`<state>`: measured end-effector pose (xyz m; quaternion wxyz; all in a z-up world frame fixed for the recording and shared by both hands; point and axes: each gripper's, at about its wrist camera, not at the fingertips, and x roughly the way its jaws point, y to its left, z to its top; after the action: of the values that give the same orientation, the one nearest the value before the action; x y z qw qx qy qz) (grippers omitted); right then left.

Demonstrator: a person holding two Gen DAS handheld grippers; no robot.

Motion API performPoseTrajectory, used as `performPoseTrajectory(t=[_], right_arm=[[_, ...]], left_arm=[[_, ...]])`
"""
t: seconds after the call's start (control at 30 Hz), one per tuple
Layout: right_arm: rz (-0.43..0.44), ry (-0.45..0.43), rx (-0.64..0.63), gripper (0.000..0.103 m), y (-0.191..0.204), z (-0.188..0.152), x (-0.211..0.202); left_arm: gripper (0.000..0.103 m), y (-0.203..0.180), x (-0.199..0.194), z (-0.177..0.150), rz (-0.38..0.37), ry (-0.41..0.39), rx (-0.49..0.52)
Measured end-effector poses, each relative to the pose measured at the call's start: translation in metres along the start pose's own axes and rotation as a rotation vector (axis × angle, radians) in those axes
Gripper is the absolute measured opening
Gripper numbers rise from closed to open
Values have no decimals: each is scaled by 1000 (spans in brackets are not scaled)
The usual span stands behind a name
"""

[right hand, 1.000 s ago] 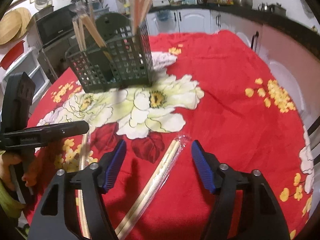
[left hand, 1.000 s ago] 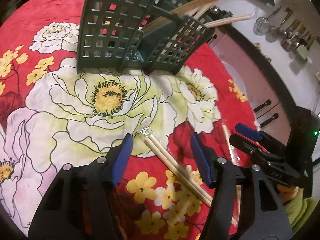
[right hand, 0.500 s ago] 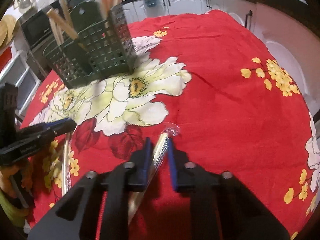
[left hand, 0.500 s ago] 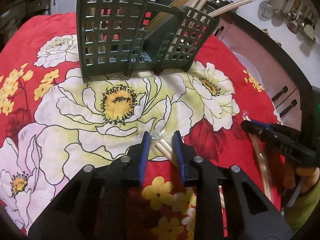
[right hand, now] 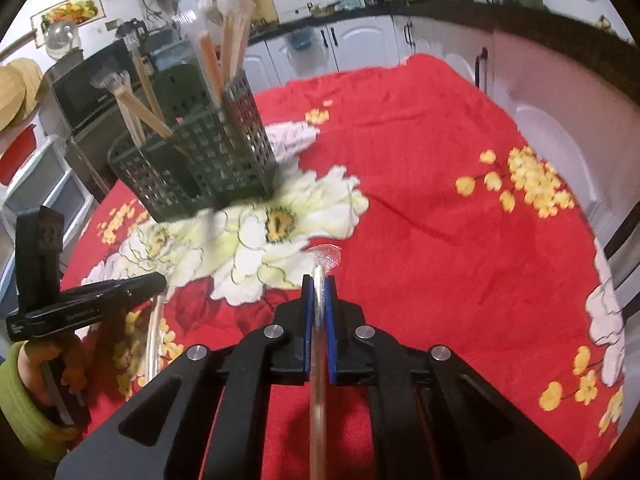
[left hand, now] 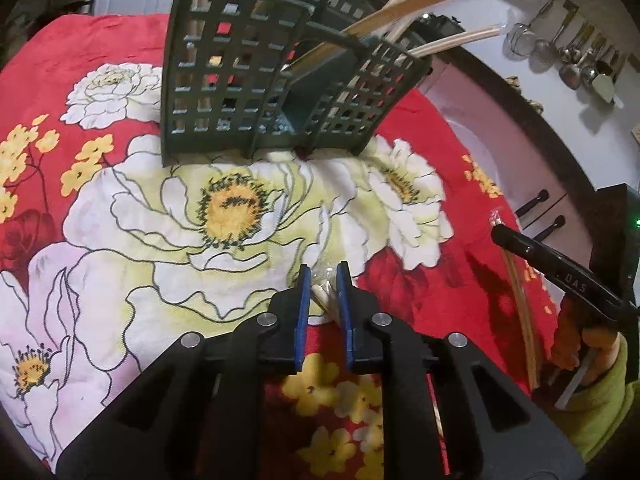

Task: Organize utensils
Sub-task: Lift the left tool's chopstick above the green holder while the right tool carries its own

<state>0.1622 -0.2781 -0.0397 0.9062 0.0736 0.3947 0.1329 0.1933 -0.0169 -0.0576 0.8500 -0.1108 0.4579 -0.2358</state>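
Note:
Two packets of wrapped wooden chopsticks are in the grippers over the red flowered tablecloth (left hand: 120, 184). My left gripper (left hand: 321, 270) is closing on one wrapped pair (left hand: 323, 298), which sits slanted between its blue pads near the cloth. My right gripper (right hand: 319, 280) is closing tight on the other wrapped pair (right hand: 318, 360), whose crinkled plastic tip sticks out ahead, raised off the cloth. A dark green lattice caddy (left hand: 248, 80) stands beyond, with several wrapped chopsticks leaning in its compartments. The caddy (right hand: 200, 168) is far left in the right wrist view, where the left gripper (right hand: 158, 280) shows too.
In the left wrist view the right gripper (left hand: 504, 234) is at the right edge with a hand in a green sleeve (left hand: 600, 392). Ladles (left hand: 576, 60) hang on the wall behind. A microwave (right hand: 92, 84) and white cabinets (right hand: 360, 40) surround the table.
Both grippers have closed from wide open onto their chopstick packets. The right one has lifted its packet off the cloth and straightened it; the left has stayed near the cloth.

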Motion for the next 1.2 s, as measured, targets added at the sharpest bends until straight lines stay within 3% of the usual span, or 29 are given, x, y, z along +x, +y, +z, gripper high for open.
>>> performPoseTrajectory(t=[0.33, 0.93, 1.2], right_arm=[[14, -81, -36, 6, 6, 11, -26], [15, -184, -82, 6, 20, 25, -59], [14, -242, -112, 6, 27, 33, -75]], left_arm=[[4, -35, -15, 9, -60, -12, 70], [3, -95, -59, 37, -148, -130, 204], [3, -104, -74, 45, -164, -177, 221]])
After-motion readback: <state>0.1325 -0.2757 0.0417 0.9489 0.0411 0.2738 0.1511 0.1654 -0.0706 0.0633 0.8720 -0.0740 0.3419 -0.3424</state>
